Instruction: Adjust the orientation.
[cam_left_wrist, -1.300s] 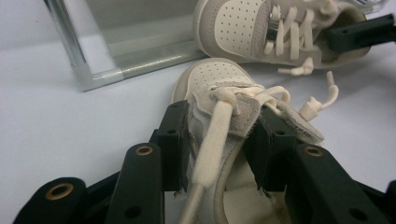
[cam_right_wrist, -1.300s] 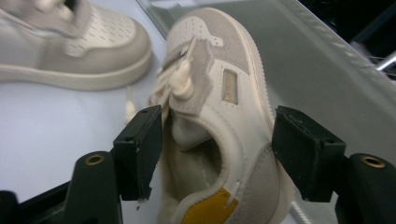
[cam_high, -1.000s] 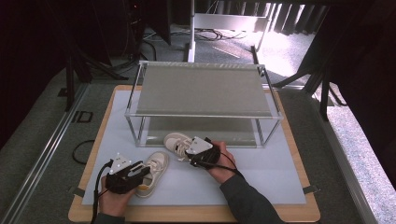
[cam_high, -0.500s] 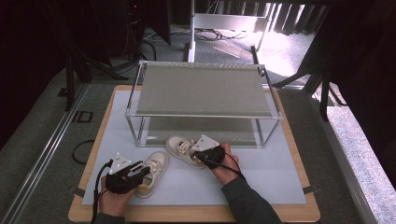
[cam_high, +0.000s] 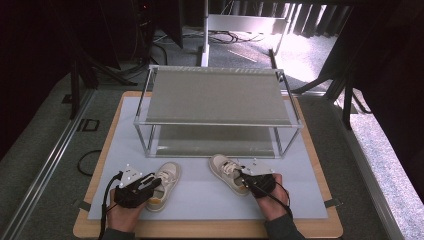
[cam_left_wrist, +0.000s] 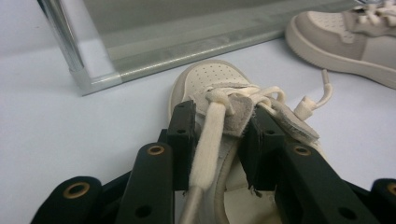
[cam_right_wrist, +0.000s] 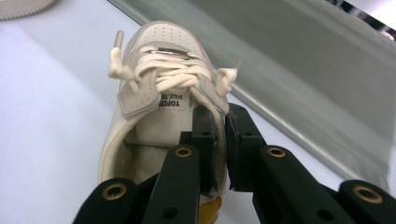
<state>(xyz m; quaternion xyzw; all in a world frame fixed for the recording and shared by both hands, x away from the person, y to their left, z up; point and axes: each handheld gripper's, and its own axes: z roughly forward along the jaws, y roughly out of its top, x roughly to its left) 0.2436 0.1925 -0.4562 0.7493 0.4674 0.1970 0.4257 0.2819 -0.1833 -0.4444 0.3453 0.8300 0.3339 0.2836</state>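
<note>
Left tool (cam_high: 150, 183) clamping left shoe (cam_high: 164, 184), right tool (cam_high: 243, 178) clamping right shoe (cam_high: 227, 171), toes toward rack (cam_high: 218, 95)

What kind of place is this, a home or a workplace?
Probably a recording lab or studio, not a home: a wooden board on grey carpet carries an empty metal shoe rack, dark stands and floor cables surround it, and hands hold instrumented claws.

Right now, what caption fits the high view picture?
Two grippers each hold a shoe before a shelf.

Your high view looks forward and down over the table (cam_high: 210, 200). Each gripper view sits close behind its jaws, both facing the shelf rack (cam_high: 217, 97).
</note>
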